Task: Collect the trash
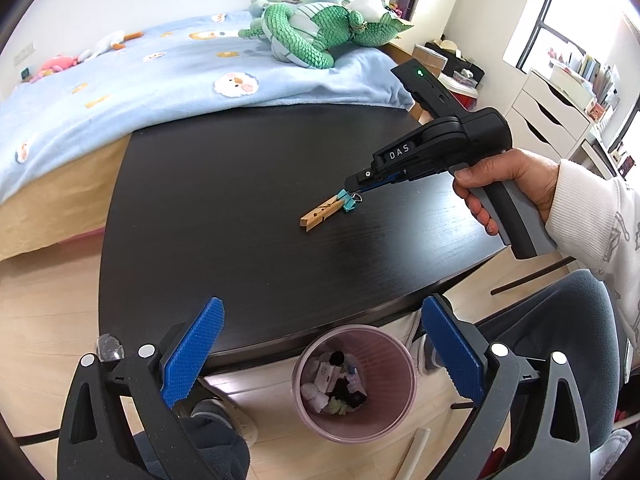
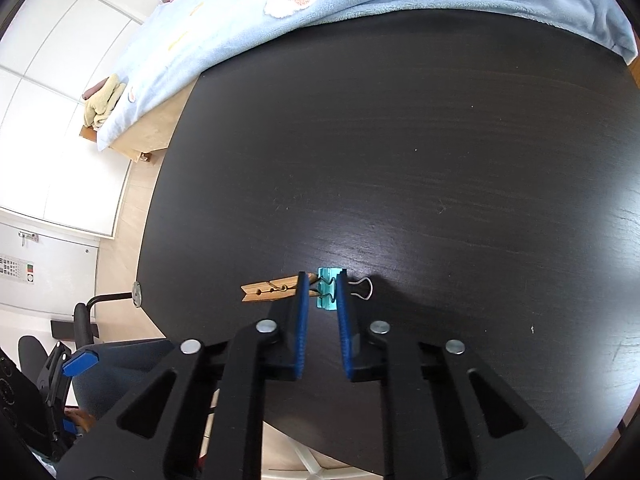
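The teal binder clip (image 2: 329, 289) lies on the dark worktop (image 2: 440, 140), toward the middle and nearer the edge by the person than the edge along the bed (image 1: 120, 92), with a wooden clothespin (image 2: 270, 292) touching it on one side and its wire handle sticking out on the other. The right tongs (image 2: 322, 292) come down steeply over it and are clenched on the clip's body, the blue pads (image 2: 303, 300) pressing its sides; one pad also stands against the end of the clothespin, so I cannot tell whether the pin is caught as well. To do this step well, the lift probably wants to be straight up and slow at first, watching whether the clothespin rises or falls away, since the clip's smooth sides could slip and a half-caught pin could drop on the floor. The pink waste bin (image 1: 354, 380), already holding scraps, stands on the floor just below the worktop's near edge, so the carry is short and should end well over the rim before letting go. The left tongs (image 1: 320, 352) hang released above that bin, grasping nothing, and are clear of the path.
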`<state>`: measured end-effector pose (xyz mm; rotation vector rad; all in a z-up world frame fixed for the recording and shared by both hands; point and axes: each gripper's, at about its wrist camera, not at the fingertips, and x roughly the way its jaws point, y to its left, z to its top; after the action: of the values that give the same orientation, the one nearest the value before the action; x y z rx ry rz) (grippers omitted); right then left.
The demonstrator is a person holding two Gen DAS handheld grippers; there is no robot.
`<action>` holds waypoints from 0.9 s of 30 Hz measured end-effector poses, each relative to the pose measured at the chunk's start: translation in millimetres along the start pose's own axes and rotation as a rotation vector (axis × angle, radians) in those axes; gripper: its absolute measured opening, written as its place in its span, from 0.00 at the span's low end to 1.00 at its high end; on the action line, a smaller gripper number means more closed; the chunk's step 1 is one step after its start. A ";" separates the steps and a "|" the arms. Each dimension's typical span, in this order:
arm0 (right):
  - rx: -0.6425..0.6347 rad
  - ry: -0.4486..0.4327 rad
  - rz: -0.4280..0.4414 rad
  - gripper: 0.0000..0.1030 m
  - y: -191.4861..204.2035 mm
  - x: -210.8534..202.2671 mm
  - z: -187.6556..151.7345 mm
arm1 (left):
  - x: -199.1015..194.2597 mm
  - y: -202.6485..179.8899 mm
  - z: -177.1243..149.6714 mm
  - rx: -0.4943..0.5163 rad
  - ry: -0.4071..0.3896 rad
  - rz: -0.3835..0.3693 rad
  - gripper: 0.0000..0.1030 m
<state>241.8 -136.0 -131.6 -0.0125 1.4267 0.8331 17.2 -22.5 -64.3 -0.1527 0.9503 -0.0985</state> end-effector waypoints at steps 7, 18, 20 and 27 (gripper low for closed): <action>-0.008 -0.012 -0.003 0.01 1.4 -1.3 0.8 | 0.2 0.2 0.3 0.000 0.002 -0.001 0.93; 0.034 -0.069 0.001 0.01 0.4 -30.7 -11.8 | 11.8 -1.4 20.5 0.047 0.003 -0.008 0.93; 0.038 -0.075 -0.004 0.01 -0.3 -36.7 -14.5 | 15.2 -1.3 28.9 0.061 0.004 -0.012 0.93; 0.040 -0.095 -0.018 0.01 3.9 -53.7 -20.0 | 36.5 -0.7 59.2 0.123 0.029 -0.019 0.93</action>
<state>227.1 -169.4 -87.2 0.0439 1.3513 0.7801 86.6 -23.5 -59.6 -0.0466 0.9691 -0.1771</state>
